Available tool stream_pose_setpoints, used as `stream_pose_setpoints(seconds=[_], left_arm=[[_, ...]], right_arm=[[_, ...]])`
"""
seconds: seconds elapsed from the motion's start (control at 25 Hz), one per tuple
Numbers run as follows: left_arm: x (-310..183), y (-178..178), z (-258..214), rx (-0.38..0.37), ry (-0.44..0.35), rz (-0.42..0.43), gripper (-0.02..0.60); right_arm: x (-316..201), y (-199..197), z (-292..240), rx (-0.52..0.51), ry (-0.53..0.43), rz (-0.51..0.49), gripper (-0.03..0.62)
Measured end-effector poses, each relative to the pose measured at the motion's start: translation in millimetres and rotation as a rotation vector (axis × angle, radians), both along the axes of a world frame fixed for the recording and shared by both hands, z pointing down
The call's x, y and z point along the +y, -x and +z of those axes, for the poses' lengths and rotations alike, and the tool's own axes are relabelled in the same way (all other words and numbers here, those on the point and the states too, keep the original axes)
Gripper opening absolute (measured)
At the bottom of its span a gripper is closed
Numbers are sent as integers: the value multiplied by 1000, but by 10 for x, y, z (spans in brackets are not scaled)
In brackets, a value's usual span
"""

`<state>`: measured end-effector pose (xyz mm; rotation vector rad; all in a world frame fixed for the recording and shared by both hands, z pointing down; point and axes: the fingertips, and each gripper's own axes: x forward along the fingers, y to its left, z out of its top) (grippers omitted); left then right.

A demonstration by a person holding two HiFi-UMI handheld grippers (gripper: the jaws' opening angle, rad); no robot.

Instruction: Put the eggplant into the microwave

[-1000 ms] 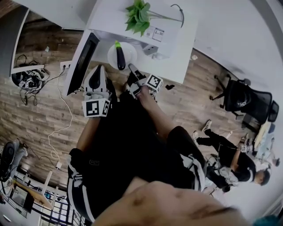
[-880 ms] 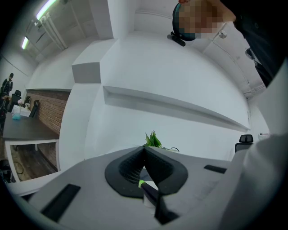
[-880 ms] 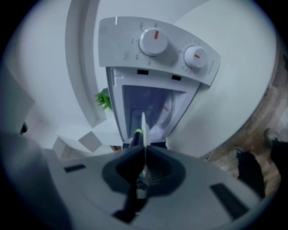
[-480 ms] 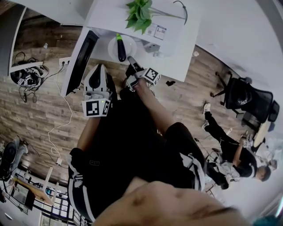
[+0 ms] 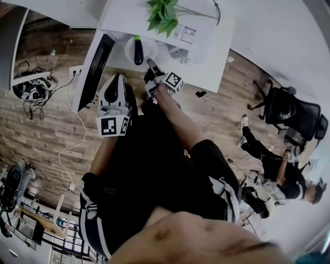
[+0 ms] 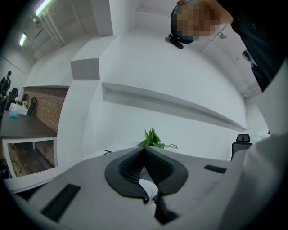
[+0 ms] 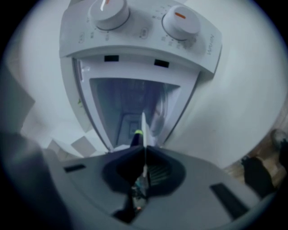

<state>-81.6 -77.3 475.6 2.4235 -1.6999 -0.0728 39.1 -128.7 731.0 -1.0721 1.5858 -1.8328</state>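
A dark purple eggplant [image 5: 138, 50] with a green stem lies on a white plate [image 5: 148, 45] in front of the open microwave [image 5: 129, 18]. My right gripper [image 5: 150, 64] is shut on the plate's near rim. In the right gripper view the plate [image 7: 144, 128] shows edge-on between the jaws, with the eggplant [image 7: 136, 137] beyond it and the microwave cavity [image 7: 130, 103] straight ahead. My left gripper [image 5: 113, 91] hangs lower left of the plate, shut on nothing. In its own view the left gripper [image 6: 144, 150] points over the table at the wall.
The microwave's dark door [image 5: 94, 69] stands swung open at the left. A green plant [image 5: 164, 14] sits on top of the microwave. The white table [image 5: 216, 67] ends at a wooden floor with cables [image 5: 31, 90]. An office chair [image 5: 291, 111] and a seated person [image 5: 278, 175] are at the right.
My right gripper has carried the plate and eggplant up the picture, closer to the microwave opening. The left gripper has stayed where it was.
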Motion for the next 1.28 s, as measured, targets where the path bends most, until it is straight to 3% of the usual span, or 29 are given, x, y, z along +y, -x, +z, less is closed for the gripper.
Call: stream_pose_setpoints(seconds=[1.28], left_arm=[[-55,43,46,-23,21,26,32]], right_arm=[[-553,-139,393,-49,31,164,35]])
